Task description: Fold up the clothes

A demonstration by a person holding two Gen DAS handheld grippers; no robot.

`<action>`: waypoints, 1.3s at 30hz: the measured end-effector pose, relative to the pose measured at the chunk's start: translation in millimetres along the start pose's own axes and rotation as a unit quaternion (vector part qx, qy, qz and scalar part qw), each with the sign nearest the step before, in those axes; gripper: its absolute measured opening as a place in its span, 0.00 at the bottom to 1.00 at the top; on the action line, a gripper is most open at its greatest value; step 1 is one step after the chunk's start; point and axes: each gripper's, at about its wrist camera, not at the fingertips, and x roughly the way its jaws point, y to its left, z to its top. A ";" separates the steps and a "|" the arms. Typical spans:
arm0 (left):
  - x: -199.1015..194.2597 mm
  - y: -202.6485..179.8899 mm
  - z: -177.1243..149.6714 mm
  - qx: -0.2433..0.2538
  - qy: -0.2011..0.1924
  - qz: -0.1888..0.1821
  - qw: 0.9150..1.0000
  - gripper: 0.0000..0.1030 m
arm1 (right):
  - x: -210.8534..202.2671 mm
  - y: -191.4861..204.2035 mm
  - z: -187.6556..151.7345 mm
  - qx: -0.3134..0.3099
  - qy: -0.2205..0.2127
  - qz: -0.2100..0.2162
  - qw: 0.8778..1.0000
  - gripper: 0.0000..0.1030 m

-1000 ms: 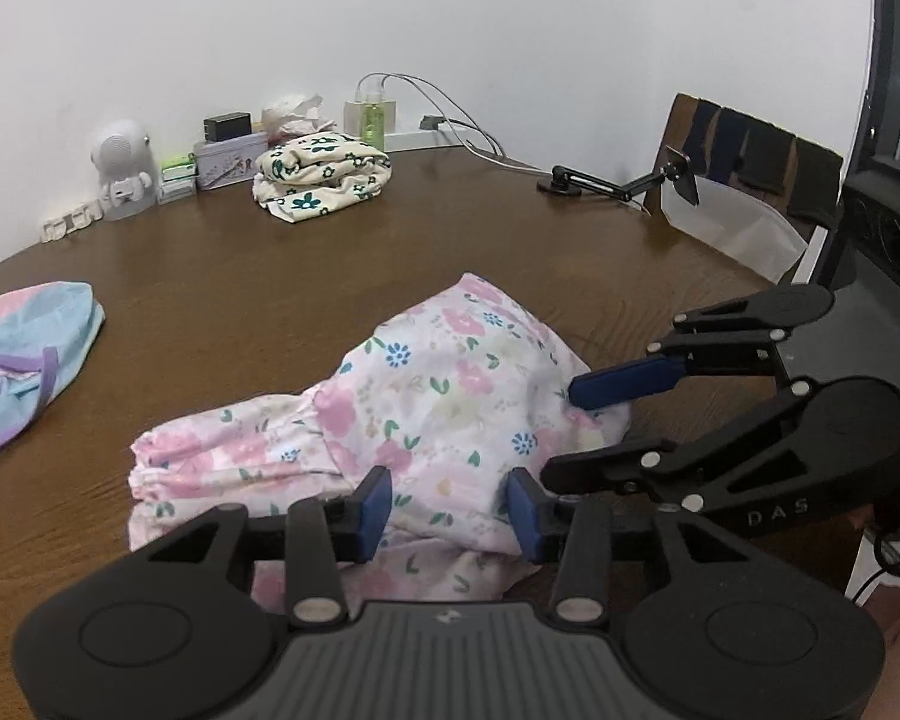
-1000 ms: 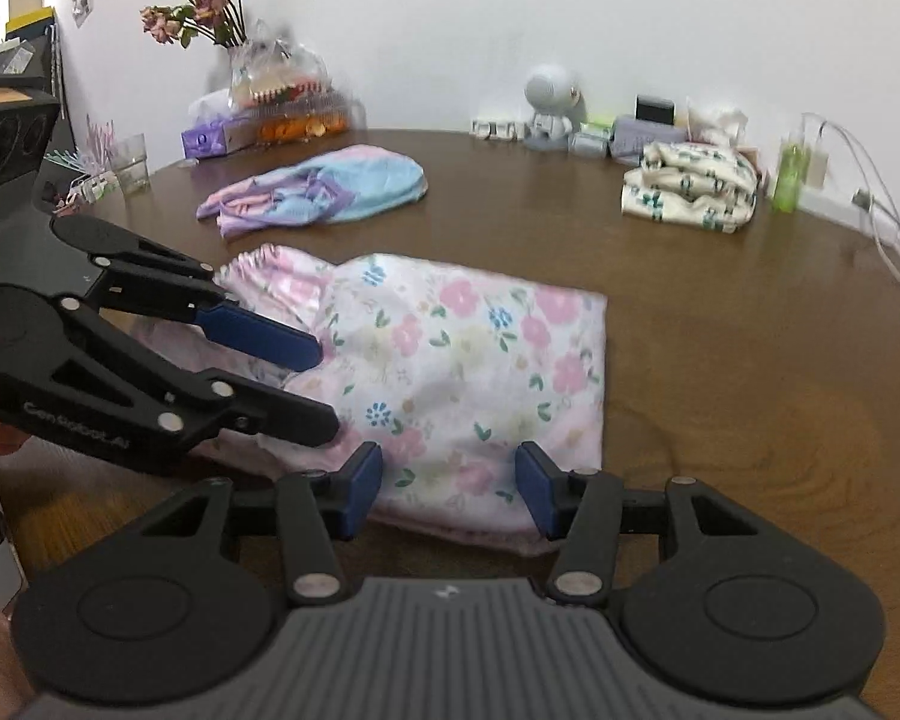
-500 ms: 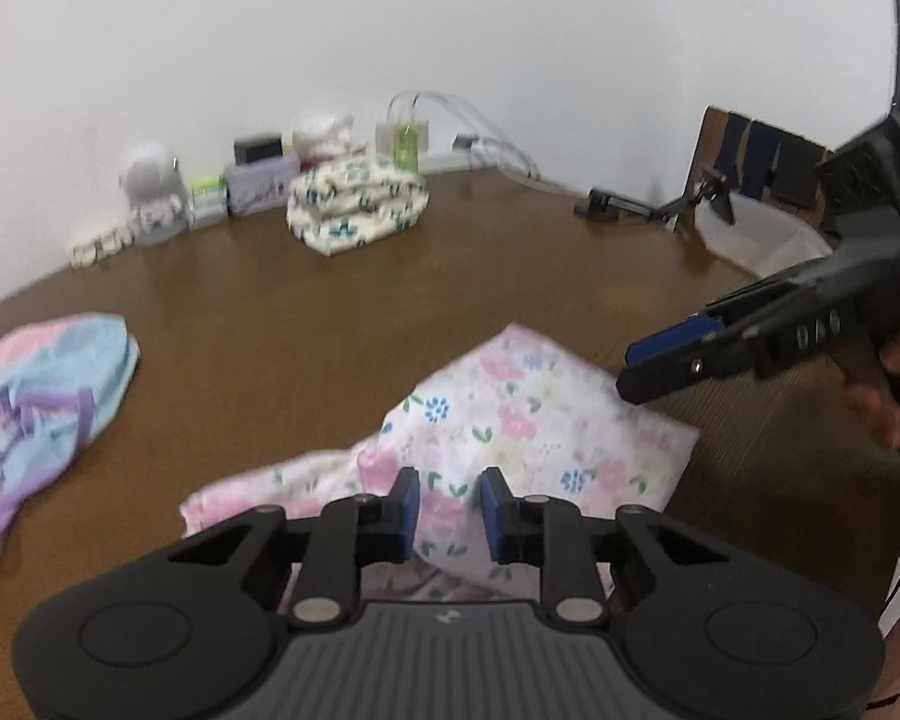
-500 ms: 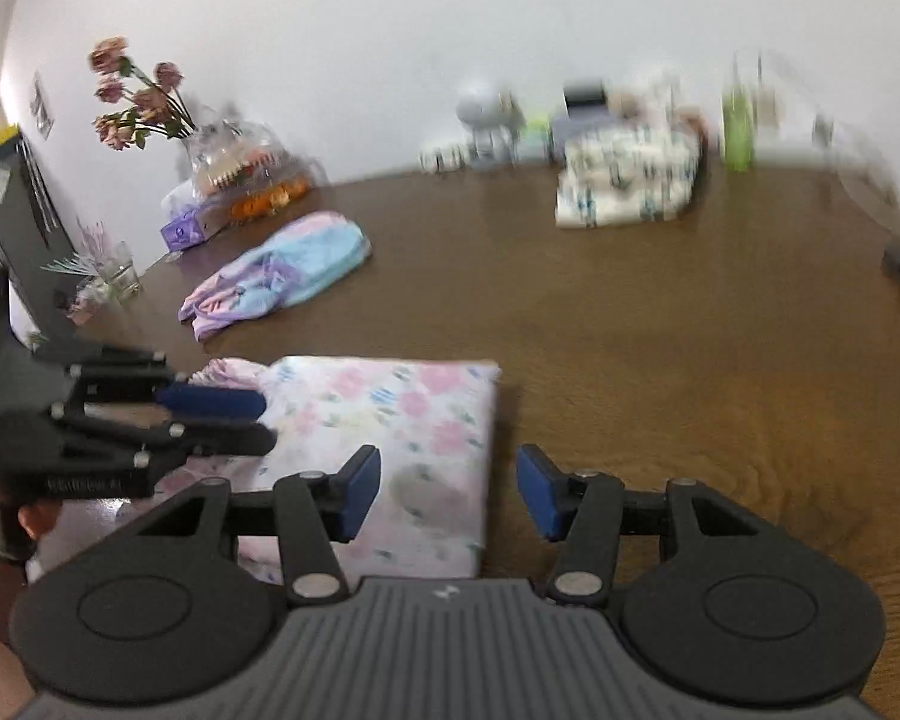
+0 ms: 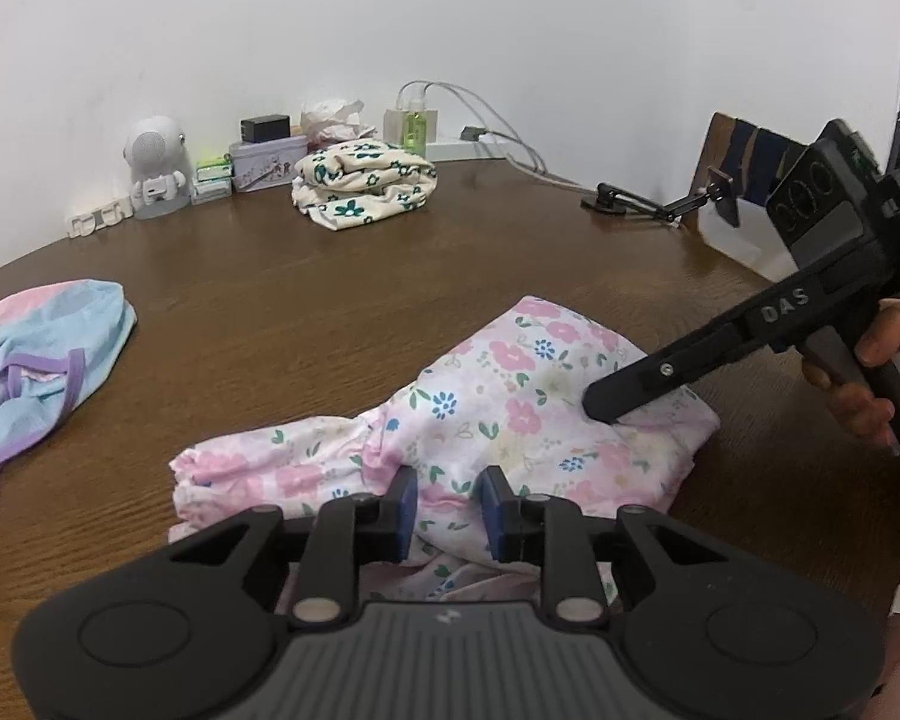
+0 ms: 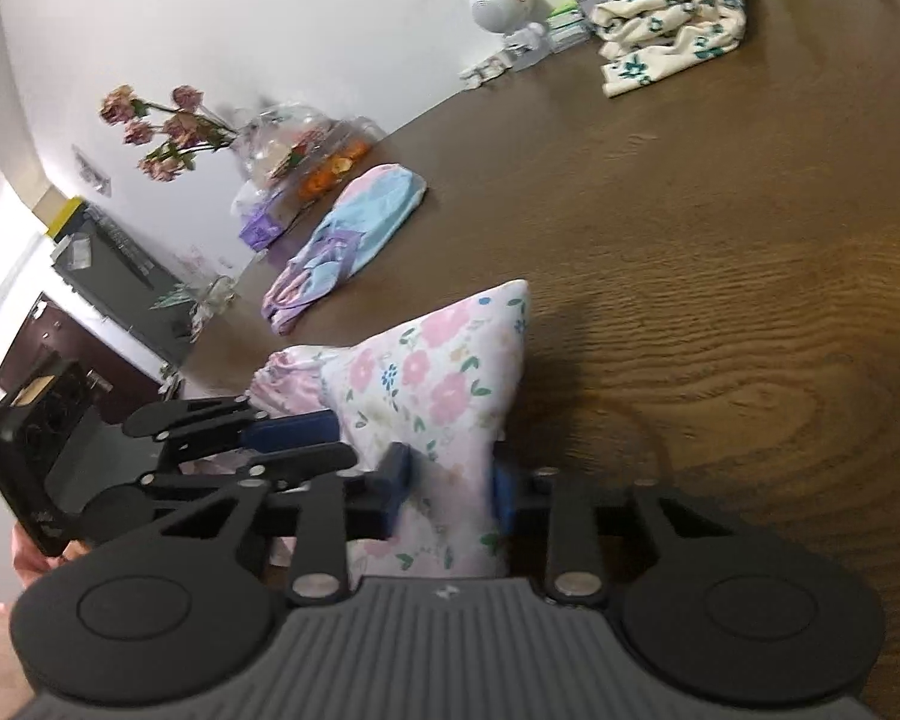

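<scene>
A pink floral garment (image 5: pixel 510 396) lies bunched at the near edge of the brown table (image 5: pixel 330 300). My left gripper (image 5: pixel 448 504) has a fold of its near hem between the blue pads. Its jaws are opening slightly, and the fabric still fills the gap. My right gripper (image 6: pixel 448 489) is rolled to one side and its jaws are closing on the garment's (image 6: pixel 432 372) right part, which stands up in a peak. In the left wrist view the right gripper (image 5: pixel 600 408) comes in from the right, fingers together on the cloth. The left gripper (image 6: pixel 330 441) shows at the cloth's left edge.
A blue and pink garment (image 5: pixel 42 348) lies at the left. A folded cream floral garment (image 5: pixel 363 183) sits at the back, near a white robot toy (image 5: pixel 153 168), a tin, a green bottle and cables. A black holder arm (image 5: pixel 660 207) stands at the back right, and dried flowers (image 6: pixel 162 126) at the far left.
The right gripper swung to the garment's right side, rolled over and closed on the cloth, pulling it up. The left gripper's pads narrowed onto the near hem.
</scene>
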 end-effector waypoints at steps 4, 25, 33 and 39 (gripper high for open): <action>-14.0 1.8 1.1 0.010 -0.016 0.004 1.000 0.41 | -7.4 8.2 2.8 -0.009 -0.009 -0.016 1.000 0.11; 8.7 -19.0 7.7 0.005 -0.011 -0.021 1.000 0.40 | -1.2 147.7 37.0 -0.204 0.056 -0.152 0.966 0.11; -31.1 -4.1 0.1 0.029 -0.062 -0.031 0.997 0.28 | 1.3 159.4 36.7 -0.216 0.054 -0.188 0.957 0.11; 11.6 -9.1 8.6 0.034 -0.007 -0.031 0.999 0.27 | 21.4 177.1 33.4 -0.228 0.060 -0.189 0.953 0.11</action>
